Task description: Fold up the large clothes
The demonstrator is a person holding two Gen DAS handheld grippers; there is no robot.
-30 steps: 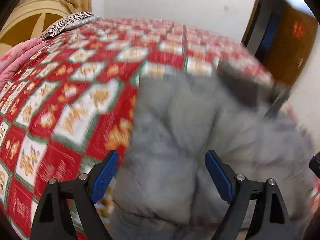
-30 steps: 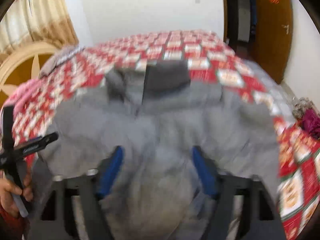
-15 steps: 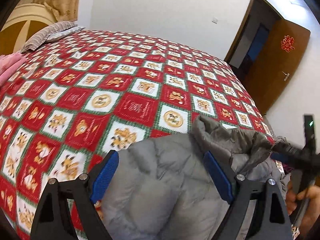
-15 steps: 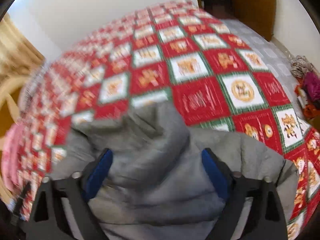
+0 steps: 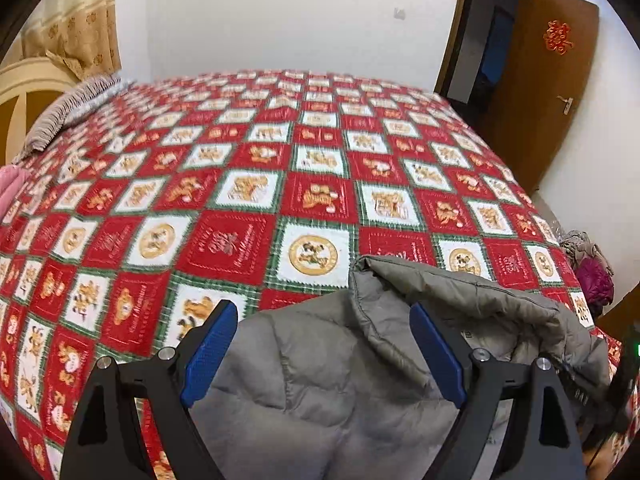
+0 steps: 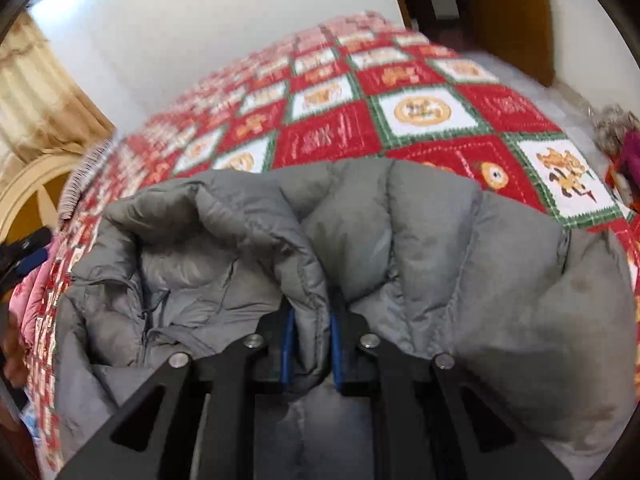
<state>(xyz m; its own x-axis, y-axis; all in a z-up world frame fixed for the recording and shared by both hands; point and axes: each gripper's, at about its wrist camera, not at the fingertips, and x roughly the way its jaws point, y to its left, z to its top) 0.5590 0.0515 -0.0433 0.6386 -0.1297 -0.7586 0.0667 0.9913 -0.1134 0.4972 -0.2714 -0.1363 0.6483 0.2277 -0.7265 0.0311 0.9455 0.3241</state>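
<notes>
Jaws of right gripper (image 6: 310, 344), apart earlier, now pinch grey jacket (image 6: 400, 248).

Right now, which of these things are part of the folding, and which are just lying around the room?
Part of the job:
- grey puffer jacket
- right gripper, pinching a fold of it
- left gripper, open above it
- the patterned bedspread it lies on

Just lying about:
- striped pillow
- pink bedding
- heap of clothes beside the bed
</notes>
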